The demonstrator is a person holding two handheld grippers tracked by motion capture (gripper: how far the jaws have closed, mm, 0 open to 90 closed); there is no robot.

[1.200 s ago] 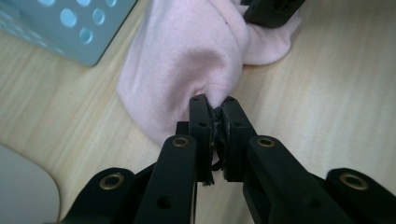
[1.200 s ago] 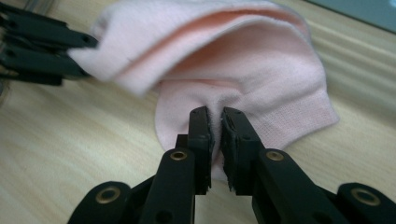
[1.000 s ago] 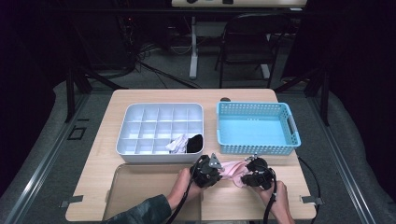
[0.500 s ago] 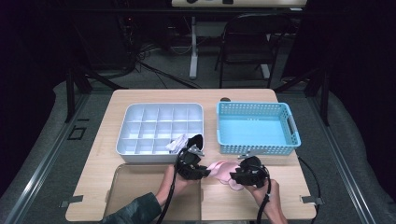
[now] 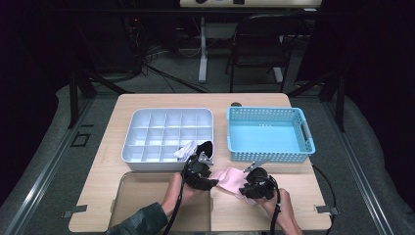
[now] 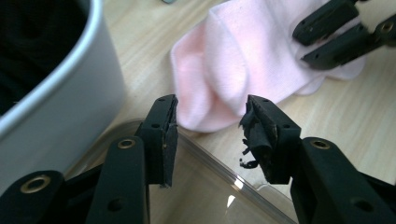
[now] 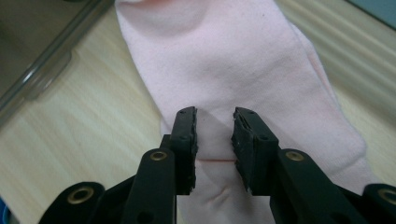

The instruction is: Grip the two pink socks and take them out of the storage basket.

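While the pink sock [image 5: 229, 179] lies flat on the near part of the tabletop [image 5: 110, 161], it sits between the two hands, just near of the grey divided tray [image 5: 169, 134] and the blue basket [image 5: 268, 134]. The left claw [image 6: 212, 126] has just been opening and now stands partly wide, its pads clear of the sock's folded end, which lies just beyond its tips. The right claw [image 7: 215, 135] has its jaws narrowed and has just been closing, with a fold of the sock's cloth between them. A clear lid [image 5: 147, 196] rests at the near left, by the sock. A white cloth [image 5: 186, 149] and a dark one [image 5: 205, 147] sit in the tray's near right compartments.
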